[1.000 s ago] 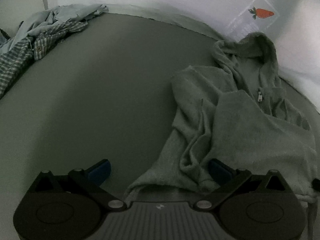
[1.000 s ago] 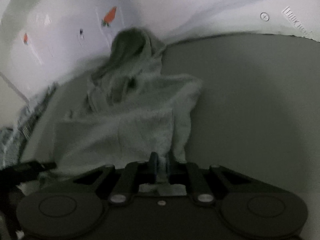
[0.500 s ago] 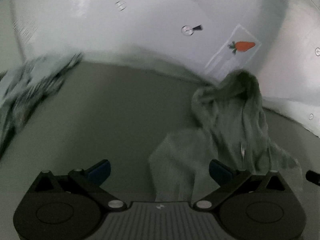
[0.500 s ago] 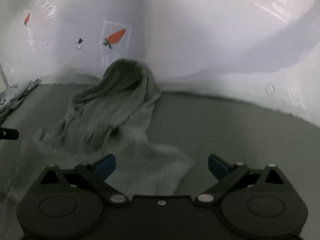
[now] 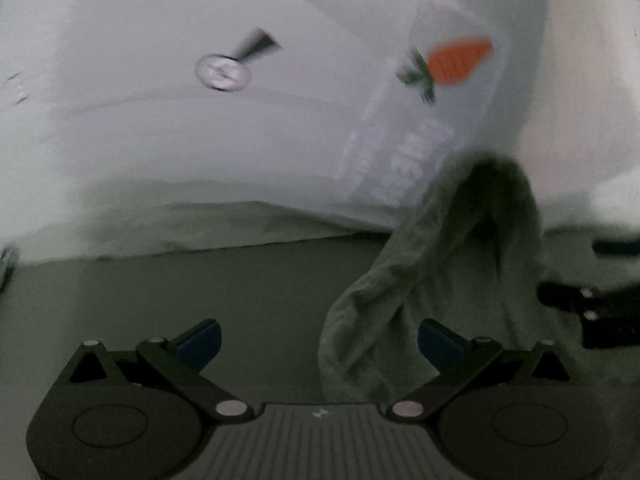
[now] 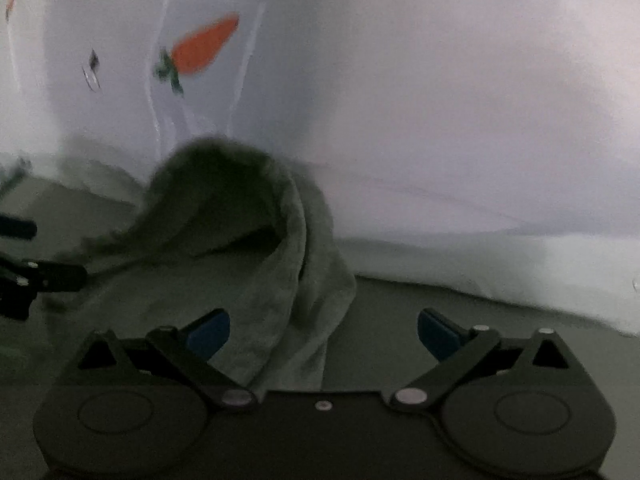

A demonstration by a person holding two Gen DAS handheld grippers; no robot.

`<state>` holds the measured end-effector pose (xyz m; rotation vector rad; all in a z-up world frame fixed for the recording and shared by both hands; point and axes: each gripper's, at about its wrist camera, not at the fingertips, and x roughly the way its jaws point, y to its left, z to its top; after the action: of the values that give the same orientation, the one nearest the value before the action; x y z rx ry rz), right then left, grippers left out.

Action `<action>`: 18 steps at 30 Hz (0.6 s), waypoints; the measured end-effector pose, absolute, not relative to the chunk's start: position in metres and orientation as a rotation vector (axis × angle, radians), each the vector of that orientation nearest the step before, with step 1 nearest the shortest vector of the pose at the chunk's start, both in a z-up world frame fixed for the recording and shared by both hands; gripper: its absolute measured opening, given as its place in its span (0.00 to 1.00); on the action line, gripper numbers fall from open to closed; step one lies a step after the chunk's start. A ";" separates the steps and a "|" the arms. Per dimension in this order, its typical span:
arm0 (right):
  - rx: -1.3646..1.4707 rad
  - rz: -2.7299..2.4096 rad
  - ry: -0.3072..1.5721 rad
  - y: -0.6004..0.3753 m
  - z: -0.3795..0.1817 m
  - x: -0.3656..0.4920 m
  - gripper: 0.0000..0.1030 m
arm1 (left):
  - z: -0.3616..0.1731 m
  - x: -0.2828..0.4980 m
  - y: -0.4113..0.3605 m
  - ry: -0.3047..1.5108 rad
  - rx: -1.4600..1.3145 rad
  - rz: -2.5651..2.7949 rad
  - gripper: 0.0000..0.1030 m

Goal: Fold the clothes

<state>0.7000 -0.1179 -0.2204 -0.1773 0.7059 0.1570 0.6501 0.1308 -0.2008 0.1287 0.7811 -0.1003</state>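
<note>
Now both hand-held grippers (image 5: 318, 338) (image 6: 323, 330) open, hoodie (image 6: 240, 248) released, nearer.

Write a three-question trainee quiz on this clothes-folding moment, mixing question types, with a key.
1. True or false: the left gripper is shut on the grey-green fleece hooded garment.
2. Multiple choice: in the right wrist view, the orange carrot print on the white sheet lies A) above the garment's raised hood, B) below it, C) behind the right gripper.
3. Fill in: in the left wrist view, the garment lies toward the ____ fingertip of the left gripper.

Key: 1 false, both grippers stand open and hold nothing. 2 A. 3 right.
</note>
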 end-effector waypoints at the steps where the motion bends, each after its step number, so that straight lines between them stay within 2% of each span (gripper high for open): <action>1: -0.195 0.141 0.704 -0.115 -0.222 0.702 0.99 | -0.205 0.654 0.127 0.775 0.160 -0.070 1.00; 3: -0.229 0.108 0.699 -0.109 -0.226 0.707 0.99 | -0.214 0.662 0.122 0.767 0.209 -0.004 1.00; 9: -0.310 -0.029 0.641 -0.108 -0.220 0.700 0.99 | -0.210 0.667 0.140 0.725 0.116 0.209 1.00; 18: -0.206 -0.139 0.526 -0.158 -0.152 0.635 0.99 | -0.150 0.615 0.164 0.622 0.021 0.299 1.00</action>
<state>0.6348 -0.1576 -0.1522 -0.2058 0.5257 -0.1387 0.6151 0.1639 -0.1496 0.0209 0.6219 0.2994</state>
